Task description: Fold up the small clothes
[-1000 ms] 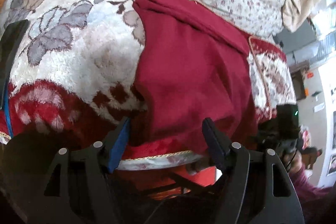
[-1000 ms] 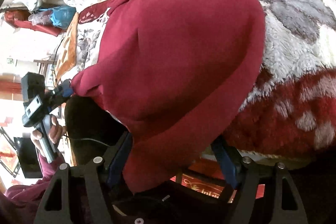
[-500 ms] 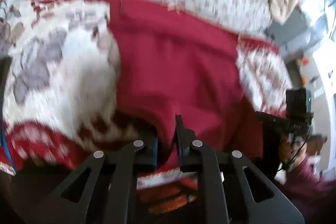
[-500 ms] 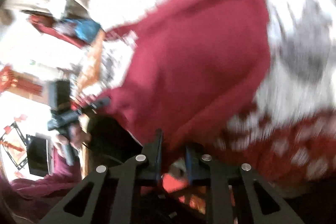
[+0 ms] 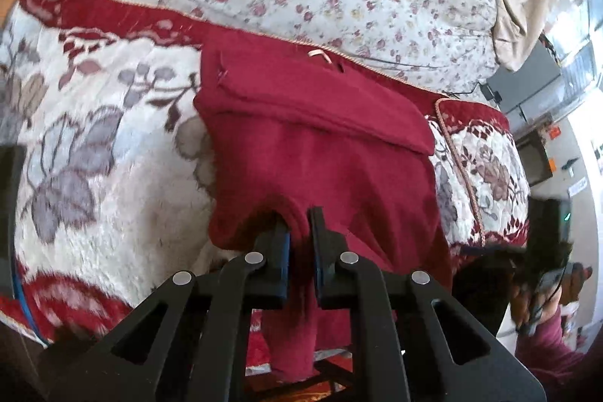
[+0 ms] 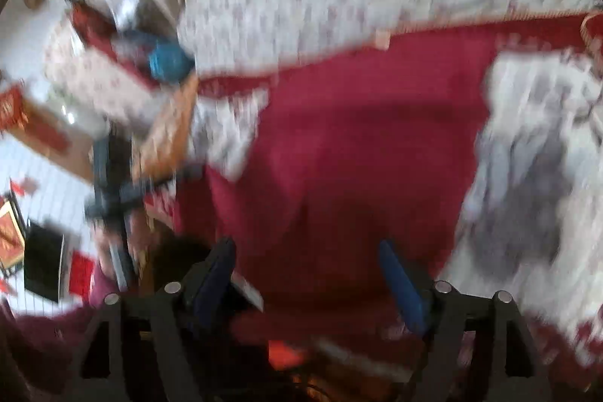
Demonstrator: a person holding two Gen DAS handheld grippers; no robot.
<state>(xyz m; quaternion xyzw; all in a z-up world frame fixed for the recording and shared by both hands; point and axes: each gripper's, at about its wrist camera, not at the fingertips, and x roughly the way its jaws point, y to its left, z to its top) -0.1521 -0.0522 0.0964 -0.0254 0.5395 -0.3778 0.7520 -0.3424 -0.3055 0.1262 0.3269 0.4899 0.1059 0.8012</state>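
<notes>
A dark red fleece garment (image 5: 320, 145) is spread on a plush floral blanket (image 5: 105, 145) over the bed. Its near hem is pinched in the closed left claw (image 5: 299, 232). The right claw (image 6: 307, 270), just reopened, is held wide with nothing clamped, cloth lying between its fingers.

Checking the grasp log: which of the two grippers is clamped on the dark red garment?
The left gripper: its jaws pinch a fold of the dark red garment. The right gripper has just opened, jaws standing wide apart.
</notes>
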